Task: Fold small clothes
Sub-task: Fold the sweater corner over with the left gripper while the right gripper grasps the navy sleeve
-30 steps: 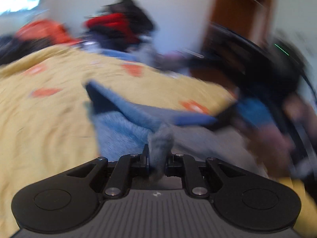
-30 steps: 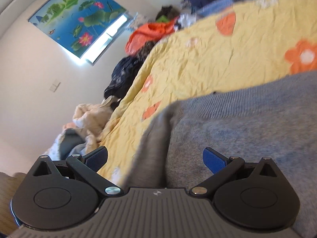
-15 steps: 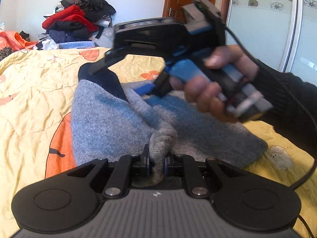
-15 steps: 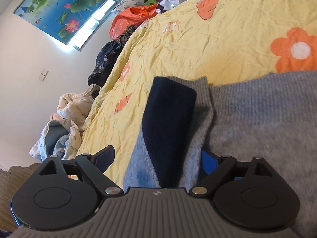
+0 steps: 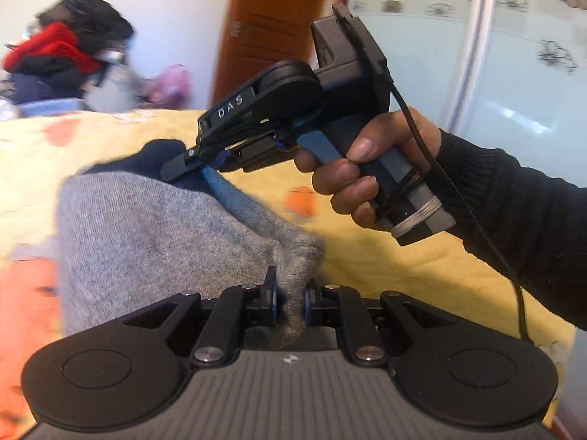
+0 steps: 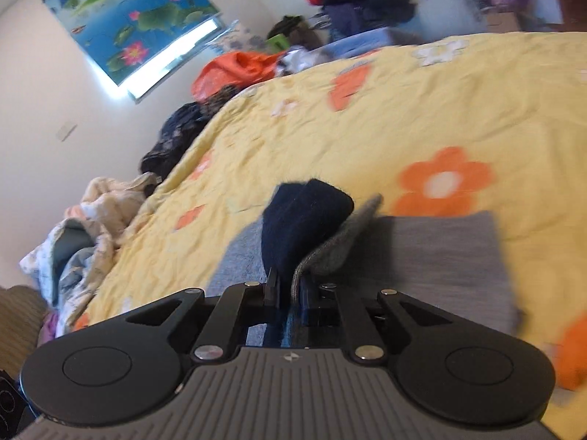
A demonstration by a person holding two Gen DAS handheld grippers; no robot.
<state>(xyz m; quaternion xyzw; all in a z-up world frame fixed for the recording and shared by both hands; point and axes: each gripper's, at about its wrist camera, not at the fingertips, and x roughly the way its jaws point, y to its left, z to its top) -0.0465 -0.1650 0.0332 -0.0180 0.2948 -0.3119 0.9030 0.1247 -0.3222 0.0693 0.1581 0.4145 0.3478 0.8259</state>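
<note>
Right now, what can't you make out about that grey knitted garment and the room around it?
- Grey knitted garment: its near edge is hidden behind the left gripper in the left wrist view, so its type is unclear.
- Dark navy cuff: its base disappears between the right gripper fingers, right wrist view.
- Red and black clothes pile: motion-blurred, left wrist view.

Bright daylight from window, motion-blurred backgrounds, fisheye-bent edges
</note>
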